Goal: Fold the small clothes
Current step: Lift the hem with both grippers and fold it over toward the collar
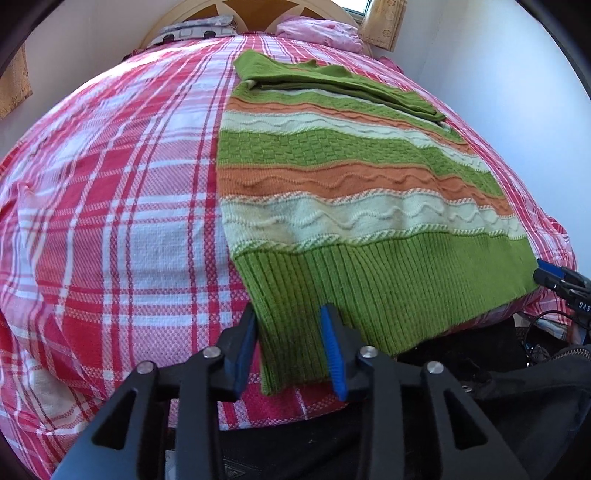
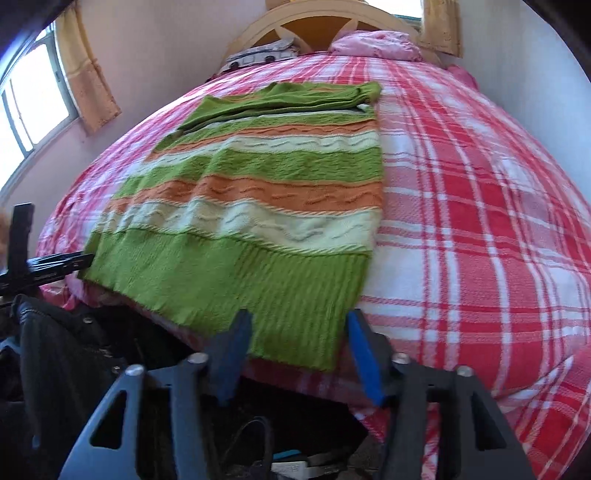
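Observation:
A green, orange and cream striped knit sweater (image 1: pixel 351 184) lies flat on the bed, sleeves folded across its far end; it also shows in the right wrist view (image 2: pixel 258 206). My left gripper (image 1: pixel 290 325) is open, its blue-padded fingers straddling the near left corner of the green ribbed hem. My right gripper (image 2: pixel 299 332) is open around the near right corner of the same hem. The right gripper's tips (image 1: pixel 550 275) show at the right edge of the left wrist view. The left gripper (image 2: pixel 55 264) shows at the left edge of the right wrist view.
The bed has a red, pink and white plaid cover (image 1: pixel 110 206). Pillows (image 1: pixel 317 31) and a wooden headboard (image 2: pixel 332 18) are at the far end. White walls stand close on both sides. A dark jacket (image 2: pixel 55 350) and cables lie below the bed's near edge.

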{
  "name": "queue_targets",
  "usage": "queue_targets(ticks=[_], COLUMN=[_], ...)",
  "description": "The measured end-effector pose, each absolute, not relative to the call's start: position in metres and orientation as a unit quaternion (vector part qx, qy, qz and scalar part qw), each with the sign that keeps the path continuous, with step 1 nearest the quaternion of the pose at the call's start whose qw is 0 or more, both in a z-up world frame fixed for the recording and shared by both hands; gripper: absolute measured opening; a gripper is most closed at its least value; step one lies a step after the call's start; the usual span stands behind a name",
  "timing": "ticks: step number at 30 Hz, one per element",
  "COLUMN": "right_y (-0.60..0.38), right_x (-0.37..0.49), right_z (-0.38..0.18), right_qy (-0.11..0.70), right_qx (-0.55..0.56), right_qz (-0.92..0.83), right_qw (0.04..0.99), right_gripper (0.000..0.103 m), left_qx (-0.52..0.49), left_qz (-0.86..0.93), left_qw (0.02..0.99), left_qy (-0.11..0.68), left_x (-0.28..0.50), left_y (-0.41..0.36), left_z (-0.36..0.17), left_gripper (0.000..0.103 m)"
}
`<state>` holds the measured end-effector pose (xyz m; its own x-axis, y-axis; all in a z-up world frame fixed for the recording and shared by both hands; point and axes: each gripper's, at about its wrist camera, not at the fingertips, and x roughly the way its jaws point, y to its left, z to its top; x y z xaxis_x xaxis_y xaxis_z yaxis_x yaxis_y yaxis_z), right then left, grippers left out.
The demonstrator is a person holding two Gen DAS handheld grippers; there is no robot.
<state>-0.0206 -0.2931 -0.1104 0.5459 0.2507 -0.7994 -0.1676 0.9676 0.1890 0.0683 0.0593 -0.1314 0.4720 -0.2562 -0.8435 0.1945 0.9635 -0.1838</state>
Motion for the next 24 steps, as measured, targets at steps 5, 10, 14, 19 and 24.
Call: queue_targets(ticks=[5, 10, 14, 19, 24], right_y=[-0.304, -0.309, -0.314, -0.315, -0.316], right_x=[-0.023, -0.029, -0.032, -0.026, -0.014], right_z=[-0.111, -0.096, -0.079, -0.068, -0.055], right_qy=[0.445, 0.399, 0.358, 0.336, 0.314], right_qx=[0.063, 0.078, 0.088, 0.086, 0.088], right_qz=[0.117, 0.118, 0.119, 0.117, 0.111], right_qw=[0.886, 0.906, 0.922, 0.931, 0.939], right_gripper=[0.008, 0.007, 0.006, 0.006, 0.005], left_qx=[-0.035, -0.027, -0.050, -0.062, -0.069], left_qz=[-0.140, -0.148, -0.152, -0.151, -0.159], left_qw=[0.859, 0.875, 0.895, 0.905, 0.910], left_qy=[0.492, 0.459, 0.417, 0.392, 0.376], left_x=[0.067, 0.062, 0.061, 0.071, 0.088], left_y=[0.061, 0.063, 0.073, 0.075, 0.073], left_z=[-0.130, -0.108, -0.086, -0.076, -0.065], left_gripper=[0.011, 0.009, 0.009, 0.009, 0.009])
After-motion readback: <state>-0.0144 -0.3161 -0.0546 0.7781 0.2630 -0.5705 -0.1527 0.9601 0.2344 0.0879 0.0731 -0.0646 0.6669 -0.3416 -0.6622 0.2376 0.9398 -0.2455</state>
